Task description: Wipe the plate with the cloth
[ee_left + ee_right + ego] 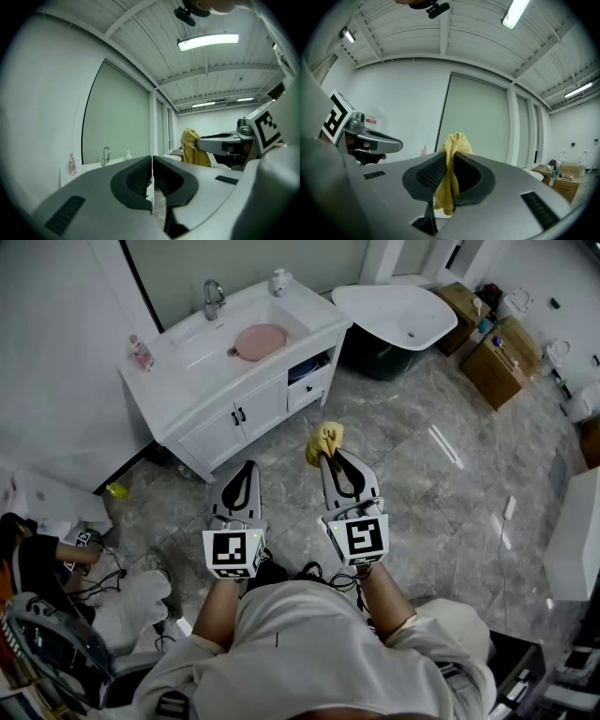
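Note:
A pink plate (260, 340) lies in the basin of the white sink cabinet (178, 390) at the far side of the room. My right gripper (327, 457) is shut on a yellow cloth (323, 441), which bunches out past its tips; the cloth (451, 171) hangs between the pads in the right gripper view and also shows in the left gripper view as a yellow cloth (193, 148). My left gripper (248, 465) is shut with nothing in it, its pads pressed together (152, 180). Both grippers hover over the floor, well short of the cabinet.
A faucet (213, 298), a soap dispenser (278, 281) and a pink bottle (142, 353) stand on the cabinet top. A loose white basin (394, 315) and cardboard boxes (502, 359) sit at the far right. Another person sits with cables (84, 563) at the left.

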`<control>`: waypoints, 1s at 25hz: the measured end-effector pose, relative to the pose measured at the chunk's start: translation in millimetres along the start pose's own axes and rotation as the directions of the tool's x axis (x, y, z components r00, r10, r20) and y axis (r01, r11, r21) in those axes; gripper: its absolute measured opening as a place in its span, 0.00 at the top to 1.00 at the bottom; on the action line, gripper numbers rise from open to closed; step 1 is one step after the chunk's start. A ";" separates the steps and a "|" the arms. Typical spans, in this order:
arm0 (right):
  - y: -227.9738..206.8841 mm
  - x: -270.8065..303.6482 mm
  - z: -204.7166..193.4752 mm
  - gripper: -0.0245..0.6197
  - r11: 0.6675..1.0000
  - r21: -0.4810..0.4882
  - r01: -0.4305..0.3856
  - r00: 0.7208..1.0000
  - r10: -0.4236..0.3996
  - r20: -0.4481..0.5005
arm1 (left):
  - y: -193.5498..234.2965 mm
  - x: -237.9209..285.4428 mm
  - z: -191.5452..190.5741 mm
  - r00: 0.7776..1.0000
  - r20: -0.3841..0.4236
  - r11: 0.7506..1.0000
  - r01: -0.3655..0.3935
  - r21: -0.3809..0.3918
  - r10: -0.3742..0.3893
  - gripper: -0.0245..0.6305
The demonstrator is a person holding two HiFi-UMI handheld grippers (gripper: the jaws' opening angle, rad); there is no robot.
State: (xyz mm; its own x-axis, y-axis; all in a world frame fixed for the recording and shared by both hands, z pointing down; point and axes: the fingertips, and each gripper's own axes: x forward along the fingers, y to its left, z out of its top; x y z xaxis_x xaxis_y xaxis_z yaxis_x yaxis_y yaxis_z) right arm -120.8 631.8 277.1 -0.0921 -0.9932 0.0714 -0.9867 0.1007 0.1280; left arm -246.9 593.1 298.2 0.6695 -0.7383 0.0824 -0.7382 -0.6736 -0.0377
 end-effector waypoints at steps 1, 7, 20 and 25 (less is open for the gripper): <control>0.4 -7.2 -1.7 0.89 1.000 -0.002 -0.001 1.000 0.001 0.011 | -6.7 -3.2 -2.9 1.000 -0.013 1.000 0.004 0.005 -0.004 0.93; -11.5 -33.0 -21.4 0.89 1.000 0.003 -0.018 0.998 0.017 0.053 | -44.5 -12.8 -20.9 0.998 -0.063 1.000 0.007 -0.006 -0.007 0.93; -38.7 -75.1 -47.3 0.89 0.998 0.047 -0.048 0.997 0.045 0.056 | -104.3 -22.8 -37.7 0.996 -0.085 0.999 0.035 -0.024 -0.037 0.93; -36.3 -77.5 -46.2 0.89 0.996 0.066 -0.066 0.996 0.062 0.060 | -106.3 -29.9 -41.4 0.994 -0.104 1.000 0.019 -0.003 -0.019 0.92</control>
State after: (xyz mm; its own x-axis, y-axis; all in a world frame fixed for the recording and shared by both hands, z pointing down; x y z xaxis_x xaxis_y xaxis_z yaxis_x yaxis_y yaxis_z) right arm -71.6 707.9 312.6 -0.1608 -0.9868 0.0194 -0.9852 0.1617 0.0573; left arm -191.9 688.3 341.0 0.6711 -0.7177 0.1860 -0.7257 -0.6872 -0.0331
